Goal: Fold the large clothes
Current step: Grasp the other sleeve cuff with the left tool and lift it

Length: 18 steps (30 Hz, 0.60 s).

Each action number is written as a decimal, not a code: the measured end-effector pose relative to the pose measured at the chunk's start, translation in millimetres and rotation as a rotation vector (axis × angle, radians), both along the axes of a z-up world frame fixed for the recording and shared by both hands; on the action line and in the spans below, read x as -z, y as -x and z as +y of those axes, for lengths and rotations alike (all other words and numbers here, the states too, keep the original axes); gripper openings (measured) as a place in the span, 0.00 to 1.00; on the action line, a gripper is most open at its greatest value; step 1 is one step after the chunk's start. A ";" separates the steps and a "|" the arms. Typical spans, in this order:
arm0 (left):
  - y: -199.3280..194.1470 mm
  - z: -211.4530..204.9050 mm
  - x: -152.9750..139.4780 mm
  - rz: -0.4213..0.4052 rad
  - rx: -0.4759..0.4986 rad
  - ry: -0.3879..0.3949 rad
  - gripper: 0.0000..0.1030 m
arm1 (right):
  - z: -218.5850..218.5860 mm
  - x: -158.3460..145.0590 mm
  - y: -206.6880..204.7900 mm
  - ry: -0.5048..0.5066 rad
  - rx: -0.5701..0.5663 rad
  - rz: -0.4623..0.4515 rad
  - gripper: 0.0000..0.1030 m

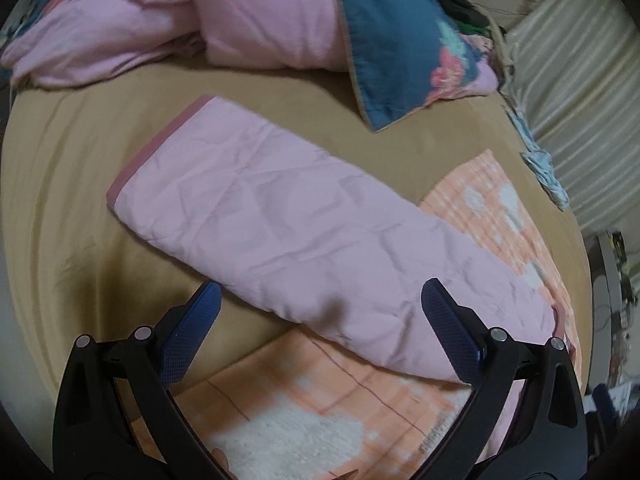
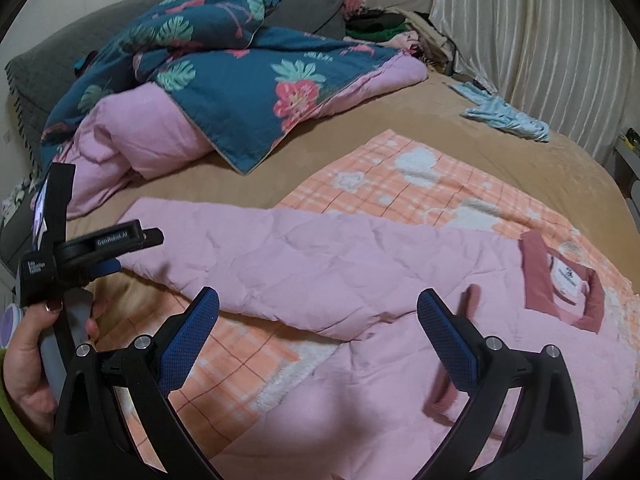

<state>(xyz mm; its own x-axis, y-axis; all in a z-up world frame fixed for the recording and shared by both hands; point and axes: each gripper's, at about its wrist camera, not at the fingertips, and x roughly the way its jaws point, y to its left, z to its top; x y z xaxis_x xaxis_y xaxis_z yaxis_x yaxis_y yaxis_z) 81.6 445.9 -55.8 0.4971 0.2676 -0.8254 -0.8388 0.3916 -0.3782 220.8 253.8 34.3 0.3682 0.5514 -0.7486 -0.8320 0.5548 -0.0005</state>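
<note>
A pink quilted jacket (image 1: 280,232) (image 2: 360,272) lies flat on an orange plaid blanket (image 1: 320,400) (image 2: 400,184) on the bed. One sleeve stretches out to the upper left and ends in a darker pink cuff (image 1: 160,140). The collar with a white label (image 2: 560,280) faces up at the right. My left gripper (image 1: 322,292) hovers open over the sleeve near its shoulder end, holding nothing. My right gripper (image 2: 319,299) is open above the jacket body, just below the sleeve. The left gripper (image 2: 104,252), held by a hand (image 2: 28,360), shows at the left of the right wrist view.
A rumpled teal floral duvet with pink lining (image 2: 240,80) (image 1: 260,20) is heaped at the head of the tan-sheeted bed (image 1: 60,200). A light blue garment (image 2: 504,118) lies near the far right edge, beside a pale curtain (image 2: 540,40). More clothes (image 2: 384,24) are piled in the far corner.
</note>
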 end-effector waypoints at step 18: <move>21.1 47.5 56.4 -0.093 -0.201 0.127 0.91 | 8.8 39.9 -18.2 0.044 0.038 0.061 0.96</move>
